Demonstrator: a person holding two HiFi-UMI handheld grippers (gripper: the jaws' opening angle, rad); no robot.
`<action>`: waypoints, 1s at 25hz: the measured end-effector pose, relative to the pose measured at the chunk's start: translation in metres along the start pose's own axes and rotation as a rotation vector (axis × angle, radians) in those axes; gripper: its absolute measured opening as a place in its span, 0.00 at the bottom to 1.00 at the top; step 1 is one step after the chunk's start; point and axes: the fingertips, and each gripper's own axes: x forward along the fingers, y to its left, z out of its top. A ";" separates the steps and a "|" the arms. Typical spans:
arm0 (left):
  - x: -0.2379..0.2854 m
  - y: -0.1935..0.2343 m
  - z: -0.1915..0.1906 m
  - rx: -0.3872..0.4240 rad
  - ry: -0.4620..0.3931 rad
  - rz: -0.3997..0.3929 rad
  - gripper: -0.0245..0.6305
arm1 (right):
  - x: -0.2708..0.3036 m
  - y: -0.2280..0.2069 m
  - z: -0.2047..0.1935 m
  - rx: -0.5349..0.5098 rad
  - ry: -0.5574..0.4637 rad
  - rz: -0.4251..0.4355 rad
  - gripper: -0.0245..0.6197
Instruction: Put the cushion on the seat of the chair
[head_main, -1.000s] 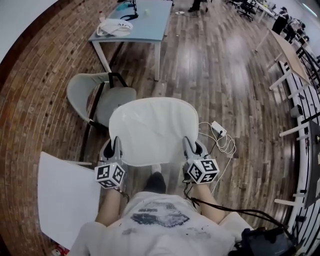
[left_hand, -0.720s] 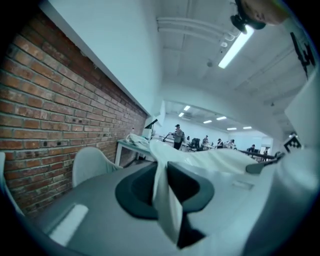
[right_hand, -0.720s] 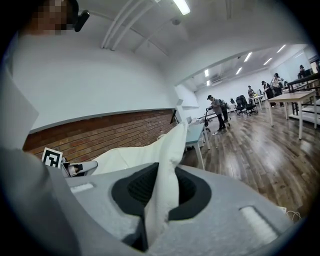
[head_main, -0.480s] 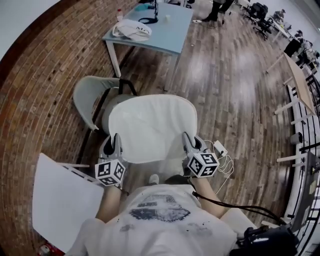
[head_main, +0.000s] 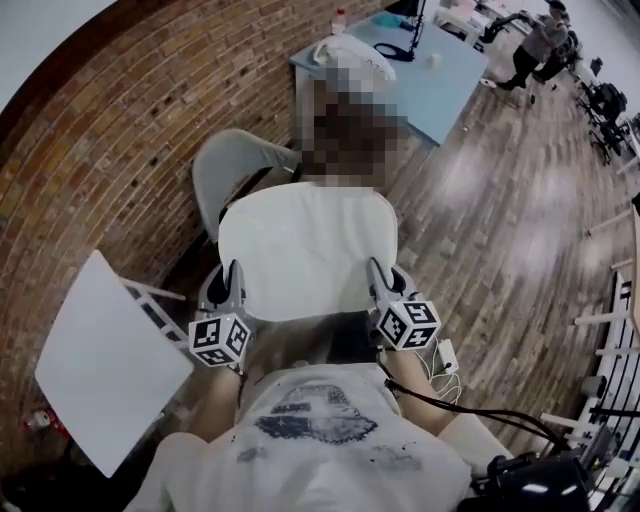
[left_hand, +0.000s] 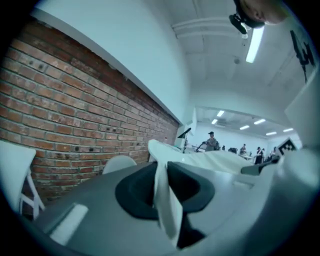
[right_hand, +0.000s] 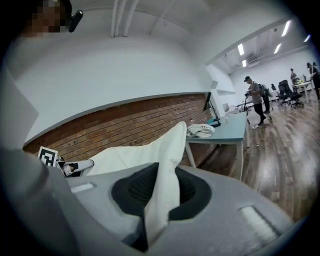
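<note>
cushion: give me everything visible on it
The cushion is white, soft fabric by its look, a flat pad with rounded far corners. It is held up roughly level before the person, its near corners pinched thin in the left gripper and the right gripper. Nothing else visibly touches it; it overlaps the grey chair in the head view.

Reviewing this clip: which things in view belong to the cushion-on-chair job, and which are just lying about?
Job: cushion, clamped on either side by the left gripper and right gripper; grey chair beyond it.
Lying about: blue table, white bag on it, white panel at lower left, power strip on the floor.
</note>
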 end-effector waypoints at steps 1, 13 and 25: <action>0.003 0.002 -0.002 -0.007 0.000 0.042 0.11 | 0.015 -0.005 0.002 -0.006 0.018 0.038 0.11; 0.057 -0.017 -0.005 -0.094 -0.015 0.467 0.11 | 0.165 -0.064 0.047 -0.074 0.227 0.416 0.11; 0.079 -0.001 -0.045 -0.188 -0.016 0.673 0.11 | 0.252 -0.068 0.029 -0.166 0.365 0.585 0.11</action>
